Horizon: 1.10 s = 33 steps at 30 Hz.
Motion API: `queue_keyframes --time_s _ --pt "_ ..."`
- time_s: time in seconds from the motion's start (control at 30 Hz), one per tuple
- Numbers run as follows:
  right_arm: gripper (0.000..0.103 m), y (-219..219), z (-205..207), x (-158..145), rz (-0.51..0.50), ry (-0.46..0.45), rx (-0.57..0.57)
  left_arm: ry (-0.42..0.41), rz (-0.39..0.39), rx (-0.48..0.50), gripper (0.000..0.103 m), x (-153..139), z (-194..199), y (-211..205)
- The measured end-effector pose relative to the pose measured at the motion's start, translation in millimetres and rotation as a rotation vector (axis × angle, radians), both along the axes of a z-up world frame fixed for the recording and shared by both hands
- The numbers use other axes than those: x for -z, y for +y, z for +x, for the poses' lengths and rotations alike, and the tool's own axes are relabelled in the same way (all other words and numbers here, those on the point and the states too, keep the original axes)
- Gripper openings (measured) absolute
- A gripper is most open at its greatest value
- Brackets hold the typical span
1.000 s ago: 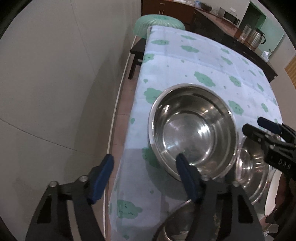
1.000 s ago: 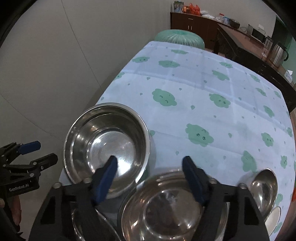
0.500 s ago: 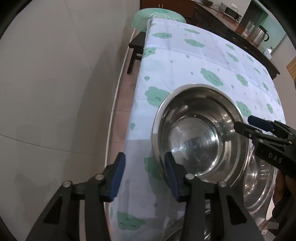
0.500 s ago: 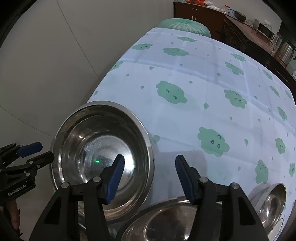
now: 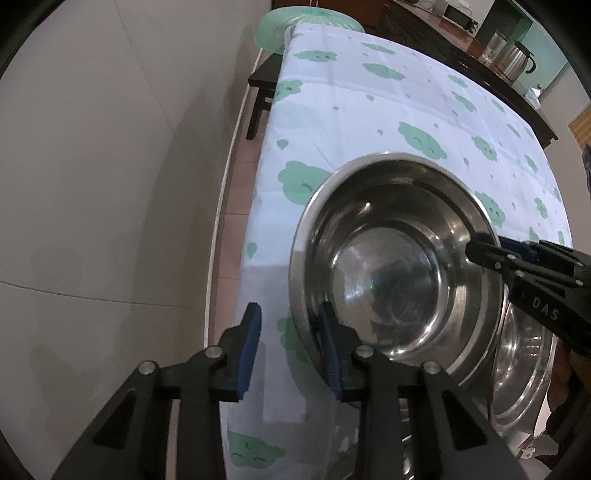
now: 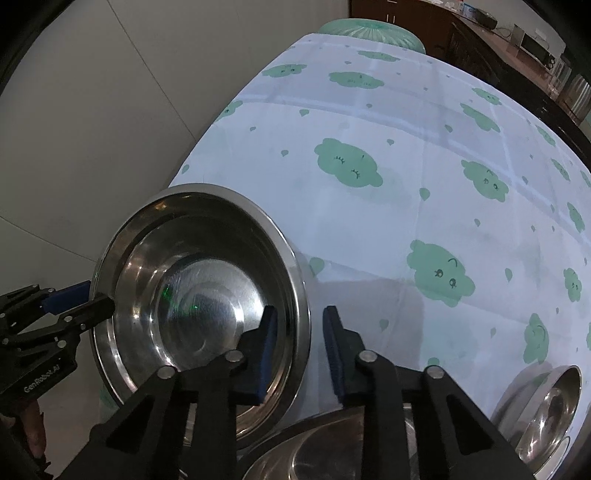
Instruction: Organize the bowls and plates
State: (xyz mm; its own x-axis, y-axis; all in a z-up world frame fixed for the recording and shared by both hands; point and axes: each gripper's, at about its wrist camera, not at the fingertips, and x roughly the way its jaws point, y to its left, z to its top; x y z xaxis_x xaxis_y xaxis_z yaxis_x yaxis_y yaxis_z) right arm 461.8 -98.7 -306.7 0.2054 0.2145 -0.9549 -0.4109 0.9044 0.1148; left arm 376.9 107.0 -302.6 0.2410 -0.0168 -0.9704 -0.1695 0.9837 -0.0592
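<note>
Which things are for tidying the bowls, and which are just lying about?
For the job: big steel bowl; left gripper and right gripper, whose jaws have just been closing with the bowl's rim between them; second bowl; small bowl.
Lying about: kettle, green stool, tablecloth.

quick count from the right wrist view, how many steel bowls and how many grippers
steel bowls: 3 (large bowl, part-hidden bowl at the bottom edge, small bowl)
grippers: 2 (left gripper, right gripper)
total: 5
</note>
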Motion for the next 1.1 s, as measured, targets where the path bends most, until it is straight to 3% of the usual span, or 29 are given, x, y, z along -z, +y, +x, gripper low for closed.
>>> queue_keyframes --time_s 0.23,1.1 --pt "0.015 1 -4 5 0.007 0.031 -0.011 -0.002 -0.008 0.025 0.014 1 2 -7" --pt "0.014 5 -10 -5 0.021 0.029 -0.032 -0.028 0.025 0.014 0.013 -11 -2 -3"
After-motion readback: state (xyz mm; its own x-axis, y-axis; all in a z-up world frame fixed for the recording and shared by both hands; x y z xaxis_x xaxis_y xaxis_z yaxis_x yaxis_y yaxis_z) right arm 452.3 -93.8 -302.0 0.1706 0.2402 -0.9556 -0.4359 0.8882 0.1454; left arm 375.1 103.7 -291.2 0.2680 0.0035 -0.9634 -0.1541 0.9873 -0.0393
